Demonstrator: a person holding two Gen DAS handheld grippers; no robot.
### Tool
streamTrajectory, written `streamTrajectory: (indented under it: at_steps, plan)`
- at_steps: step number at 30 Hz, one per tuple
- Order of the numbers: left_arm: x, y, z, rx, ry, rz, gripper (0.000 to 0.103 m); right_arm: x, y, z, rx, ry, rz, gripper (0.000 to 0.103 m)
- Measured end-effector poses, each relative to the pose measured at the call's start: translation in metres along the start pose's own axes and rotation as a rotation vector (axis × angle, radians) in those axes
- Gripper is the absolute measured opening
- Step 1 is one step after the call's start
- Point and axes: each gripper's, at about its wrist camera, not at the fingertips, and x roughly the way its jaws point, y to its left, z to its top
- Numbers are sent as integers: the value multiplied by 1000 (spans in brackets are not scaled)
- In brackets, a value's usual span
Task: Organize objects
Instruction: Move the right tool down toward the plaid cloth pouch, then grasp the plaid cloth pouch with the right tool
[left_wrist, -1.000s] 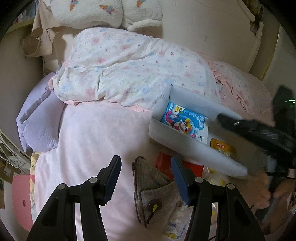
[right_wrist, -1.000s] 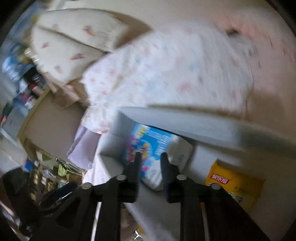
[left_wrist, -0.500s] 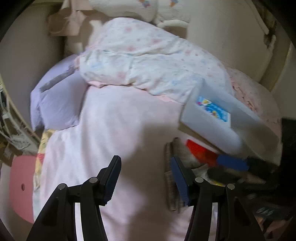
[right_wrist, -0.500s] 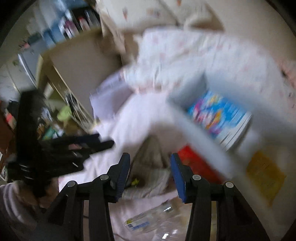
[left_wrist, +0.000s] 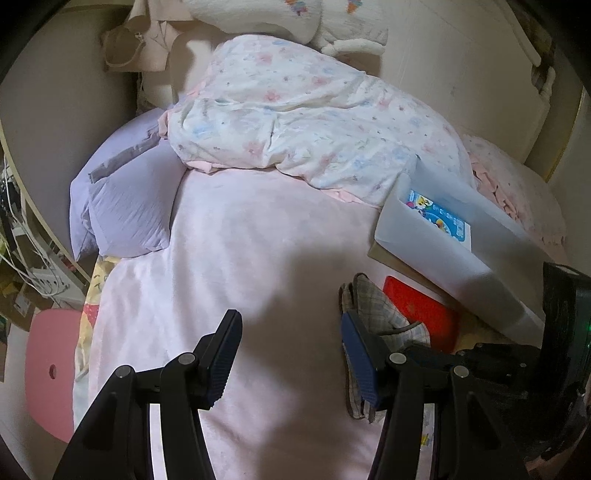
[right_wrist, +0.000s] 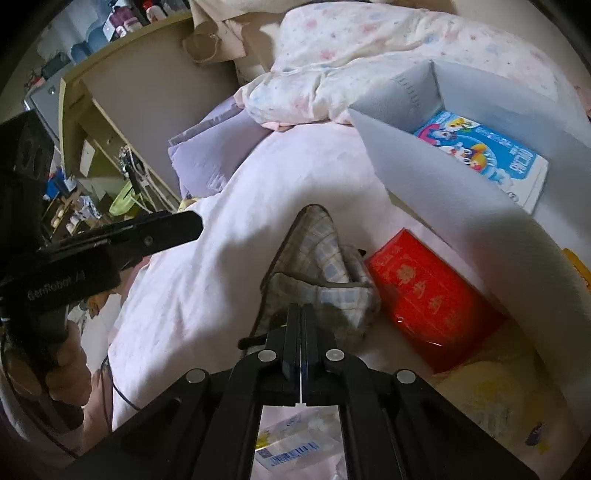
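Left-wrist view: left gripper (left_wrist: 284, 354) hangs half open and empty over the pink bedsheet (left_wrist: 258, 258), the plaid pouch (left_wrist: 373, 306) just beside its right finger. Right-wrist view: right gripper (right_wrist: 301, 314) is shut at the plaid pouch's near edge (whether fabric is pinched, I cannot tell), beside the red box (right_wrist: 424, 295). Picking seems in hand; next, lifting it into the white bin (right_wrist: 461, 206).

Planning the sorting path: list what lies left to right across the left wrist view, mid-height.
Pink stool → lavender pillow → pink bedspread → plaid pouch → red box → white bin.
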Motion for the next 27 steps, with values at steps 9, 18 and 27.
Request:
streamTrajectory:
  at_steps: [9, 18, 27]
  plan:
    - [-1, 4, 1, -16, -4, -10, 54, 14, 14, 2, 30, 2, -3, 59]
    - [1, 2, 1, -12, 8, -13, 54, 15, -19, 2, 144, -24, 99, 24]
    - [1, 1, 0, -5, 4, -18, 54, -10, 5, 3, 32, -92, 53, 9]
